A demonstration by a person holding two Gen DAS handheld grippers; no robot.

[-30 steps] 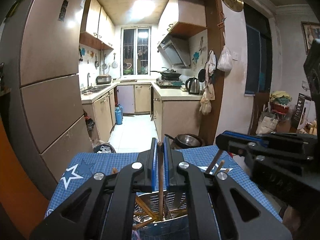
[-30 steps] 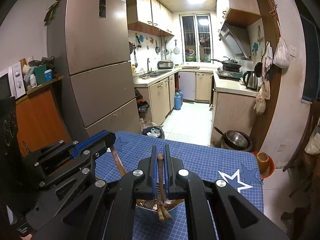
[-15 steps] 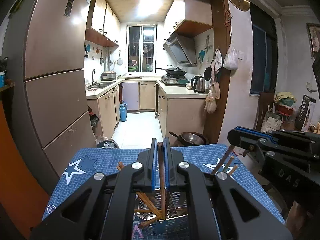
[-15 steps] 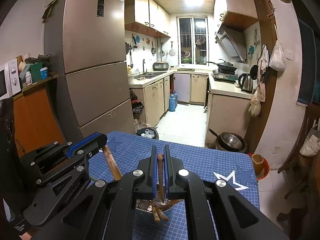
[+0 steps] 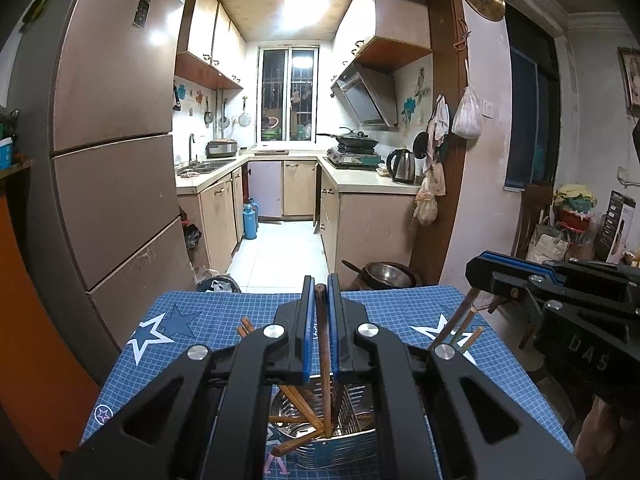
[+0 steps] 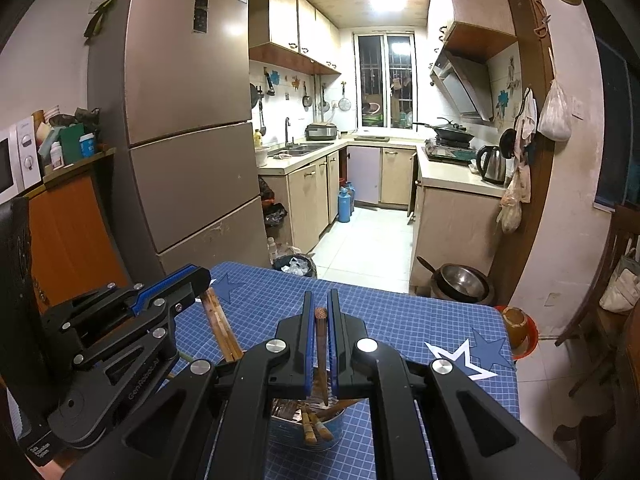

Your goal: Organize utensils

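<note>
A blue grid-patterned table (image 5: 208, 320) fills the foreground of a kitchen doorway, tall three-door fridge (image 6: 188, 128) to one side. Only my right-hand camera takes in the microwave (image 6: 16, 160) on the orange cabinet and the red bowl (image 6: 516, 328) on the floor past the table's corner; only my left-hand camera shows the cluttered chair and boxes along the far wall.

On the table stands one perforated metal utensil holder (image 5: 352, 400), seen through its wall from the left and as a round tin with brown sticks in it from the right. My left gripper (image 5: 321, 308) has its jaws clamped on one dark wooden chopstick (image 5: 324, 360), whose lower end reaches down into the holder. My right gripper (image 6: 320, 316) has its jaws clamped on a second chopstick (image 6: 321, 336), held upright above the same holder.

At least four loose chopsticks lean inside; an exact count is not possible, since my own gripper bodies cover most of the holder. The holder's base is cut off at the bottom edge in the left view.
</note>
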